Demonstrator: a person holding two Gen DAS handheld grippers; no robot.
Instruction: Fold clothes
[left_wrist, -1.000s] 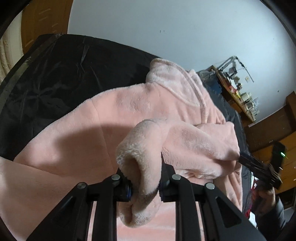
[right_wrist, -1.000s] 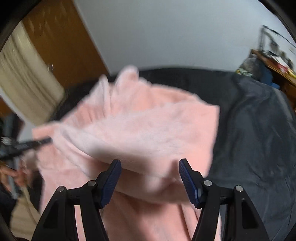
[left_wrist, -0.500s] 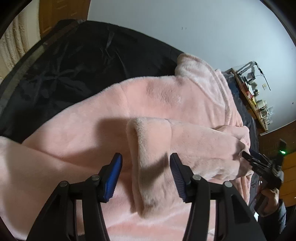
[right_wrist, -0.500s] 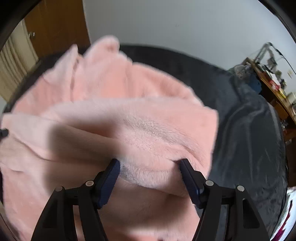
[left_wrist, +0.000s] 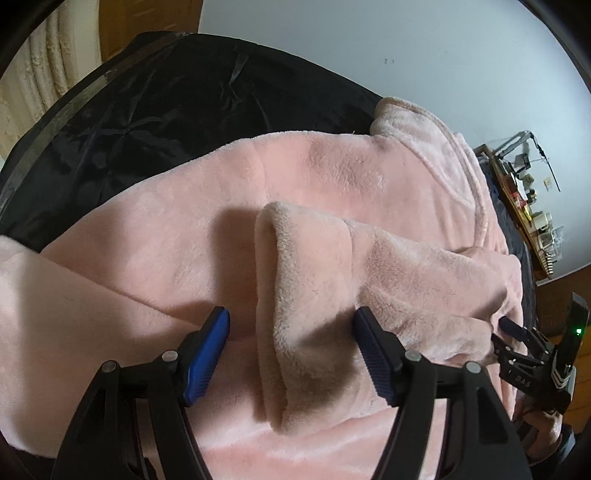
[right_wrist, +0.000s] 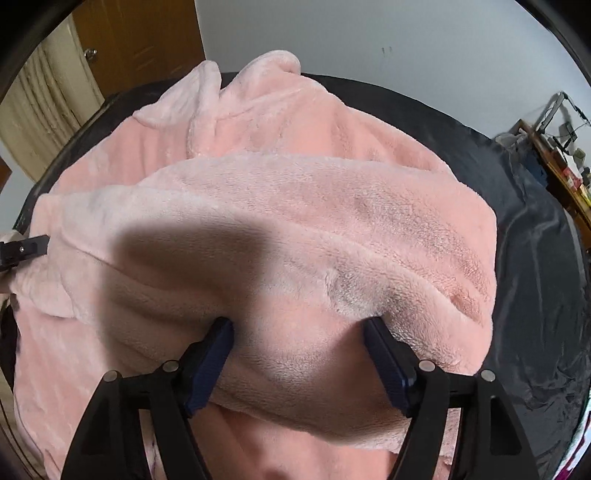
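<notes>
Where the left gripper (left_wrist: 290, 332) is seen nearest the lens, its jaws are held wide apart astride the cuff (left_wrist: 295, 280) of a folded sleeve, and nothing is clamped. The right gripper (right_wrist: 299, 347) is likewise spread open, its blue pads (right_wrist: 210, 365) pressed against the sleeve fold. Beyond both, the pink fleece garment (right_wrist: 280, 147) is laid flat on a black sheet (left_wrist: 140, 107), collar (right_wrist: 207, 92) farthest. A cluttered desk (left_wrist: 524, 206) is noted by the wall.
</notes>
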